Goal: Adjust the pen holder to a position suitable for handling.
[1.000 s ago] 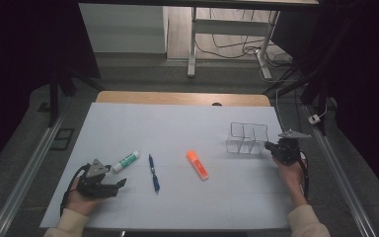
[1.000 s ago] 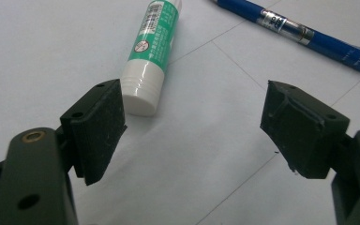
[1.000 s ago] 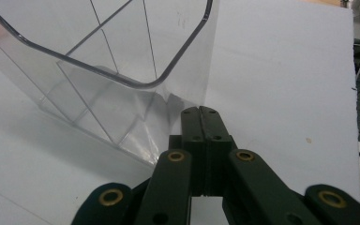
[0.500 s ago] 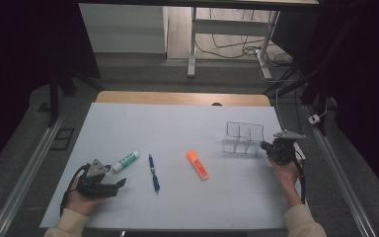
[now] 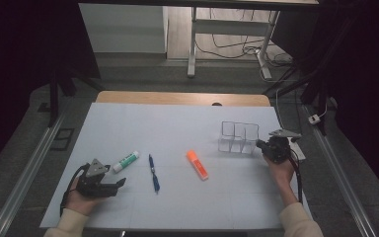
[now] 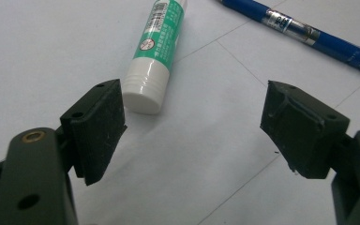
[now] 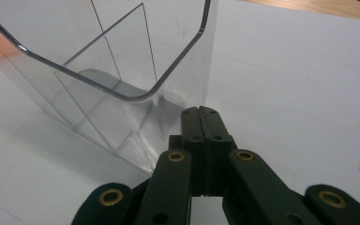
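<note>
In the high view the right gripper point(image 5: 262, 146) sits at the right end of the clear organizer point(image 5: 238, 137), on the right of the white table point(image 5: 177, 123). Its own view shows the 2 jaws pressed together, empty, tips against the organizer's wall. The left gripper point(image 5: 118, 183) rests near left, jaws apart, with a glue stick point(image 6: 154, 51) and blue pen point(image 6: 304, 33) just beyond. An orange highlighter point(image 5: 197, 164) lies mid-table.
</note>
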Demonstrator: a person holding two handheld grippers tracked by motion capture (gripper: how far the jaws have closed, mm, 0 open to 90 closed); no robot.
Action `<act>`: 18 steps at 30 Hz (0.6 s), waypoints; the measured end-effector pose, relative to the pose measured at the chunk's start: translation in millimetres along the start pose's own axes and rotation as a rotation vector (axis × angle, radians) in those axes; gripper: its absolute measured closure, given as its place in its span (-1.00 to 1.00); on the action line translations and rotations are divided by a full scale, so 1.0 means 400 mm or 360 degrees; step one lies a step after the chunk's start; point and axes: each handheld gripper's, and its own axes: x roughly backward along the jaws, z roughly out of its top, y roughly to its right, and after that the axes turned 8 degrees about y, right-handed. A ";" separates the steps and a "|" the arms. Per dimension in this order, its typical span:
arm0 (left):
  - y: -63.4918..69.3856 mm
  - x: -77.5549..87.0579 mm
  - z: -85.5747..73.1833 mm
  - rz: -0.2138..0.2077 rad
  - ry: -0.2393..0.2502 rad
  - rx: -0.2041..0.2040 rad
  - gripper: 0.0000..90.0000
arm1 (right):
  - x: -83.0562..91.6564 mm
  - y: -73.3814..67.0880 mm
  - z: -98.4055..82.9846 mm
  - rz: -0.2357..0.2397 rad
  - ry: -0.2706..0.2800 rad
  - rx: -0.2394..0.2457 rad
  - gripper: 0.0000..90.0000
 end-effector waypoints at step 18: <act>-0.002 0.000 -0.001 -0.0006 -0.0002 -0.0007 -0.50 | -0.050 -0.059 0.018 0.0060 -0.0015 0.0032 0.98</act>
